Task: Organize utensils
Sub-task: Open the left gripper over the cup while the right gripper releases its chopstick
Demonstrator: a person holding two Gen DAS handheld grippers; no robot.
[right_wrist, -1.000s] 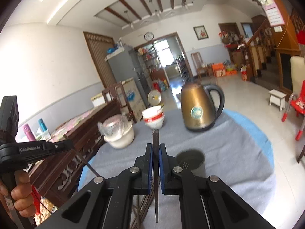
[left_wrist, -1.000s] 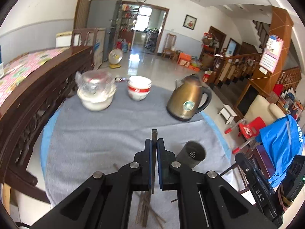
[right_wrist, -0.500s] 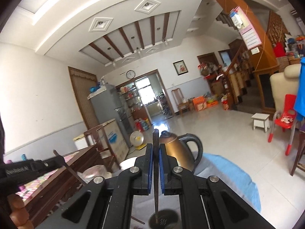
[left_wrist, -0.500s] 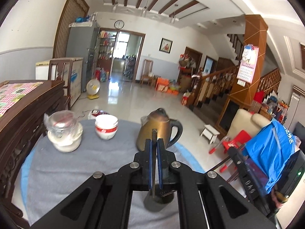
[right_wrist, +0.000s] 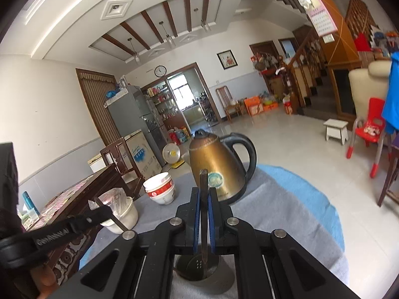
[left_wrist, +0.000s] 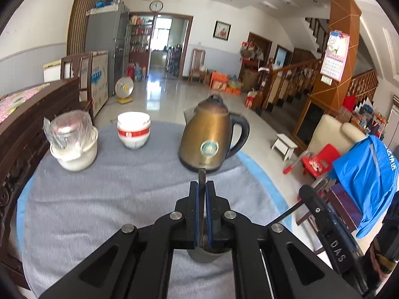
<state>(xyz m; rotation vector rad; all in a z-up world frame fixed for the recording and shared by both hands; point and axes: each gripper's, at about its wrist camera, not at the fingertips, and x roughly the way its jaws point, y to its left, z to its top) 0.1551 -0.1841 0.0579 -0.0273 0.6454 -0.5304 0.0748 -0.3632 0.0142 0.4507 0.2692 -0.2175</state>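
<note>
**Chopsticks poised over the holder as sorting nears a drop**

Tongs first: the right tongs (right_wrist: pixel 204 214) are clamped on a thin dark chopstick (right_wrist: pixel 204 186), held close to upright, its pointed lower end hanging inside the mouth of the dark cylindrical utensil holder with a perforated bottom (right_wrist: pixel 197 267) that stands on the table directly beneath. The left tongs (left_wrist: pixel 202 211) are likewise pressed together on a second dark chopstick (left_wrist: pixel 201 175), whose blunt top shows above the blue pads; the same holder's grey rim (left_wrist: pixel 204 258) appears just below them, though this view does not show whether that stick's tip has entered it. Beyond the tongs, on the grey cloth covering the round table (left_wrist: pixel 99 199), stand a bronze-coloured metal kettle with a black handle (left_wrist: pixel 210 144), a stack of white bowls with a red band (left_wrist: pixel 134 130) and a white pot wrapped in clear plastic (left_wrist: pixel 73 144), all well apart from the holder.

The step in hand appears to be placing both chopsticks into the holder. The next move likely calls for lowering each stick a little further while keeping it upright, then parting the tongs so it falls inside rather than catching the rim, with the two tools kept from knocking together over the narrow opening.
</note>
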